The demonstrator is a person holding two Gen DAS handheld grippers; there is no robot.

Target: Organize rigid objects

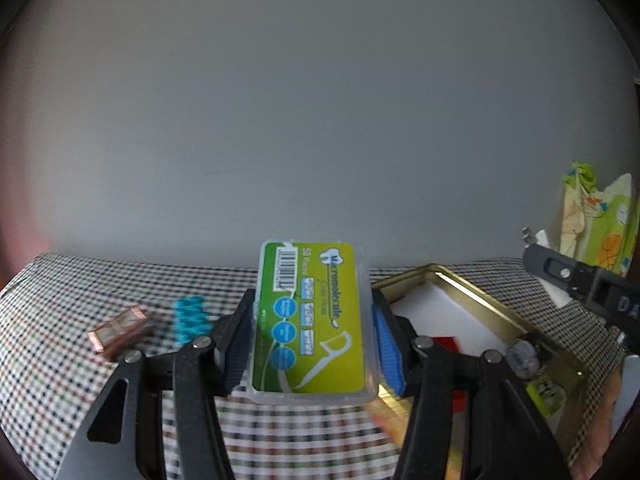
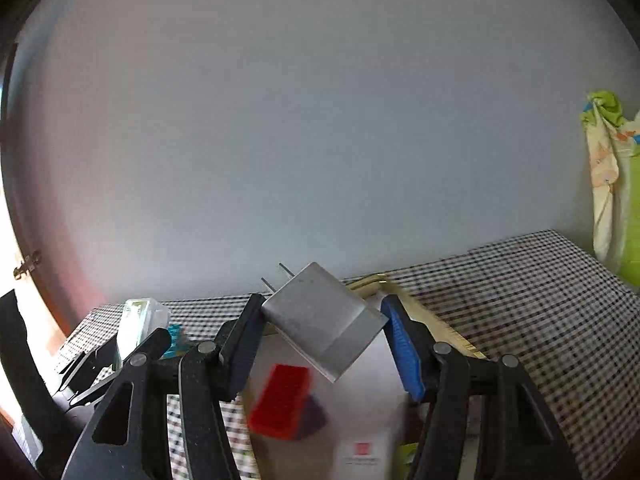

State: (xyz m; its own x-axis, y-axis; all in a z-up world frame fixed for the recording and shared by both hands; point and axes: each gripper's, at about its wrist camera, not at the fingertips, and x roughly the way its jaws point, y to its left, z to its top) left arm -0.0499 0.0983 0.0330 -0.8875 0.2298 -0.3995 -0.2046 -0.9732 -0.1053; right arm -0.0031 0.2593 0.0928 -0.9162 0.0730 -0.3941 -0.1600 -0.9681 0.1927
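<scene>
Just left of the gold tin [image 1: 496, 308], the floss-pick box [image 1: 310, 320] hangs clamped by its long sides in the left gripper [image 1: 312, 336]; stiff, light, probably slick plastic. Over the tin, the right gripper [image 2: 324, 332] pinches a wall charger [image 2: 320, 316] corner-to-corner, likely a precarious hold.

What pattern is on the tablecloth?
A small dark-and-white check on the tablecloth, clearest in the right wrist view.

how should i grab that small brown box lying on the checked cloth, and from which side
Come down from above on the small brown box and close across its two long sides. It lies flat on the checked cloth, so its narrow width probably suits the jaws best. The teal piece lies close on its right, so keep that finger tight to the box.
</scene>
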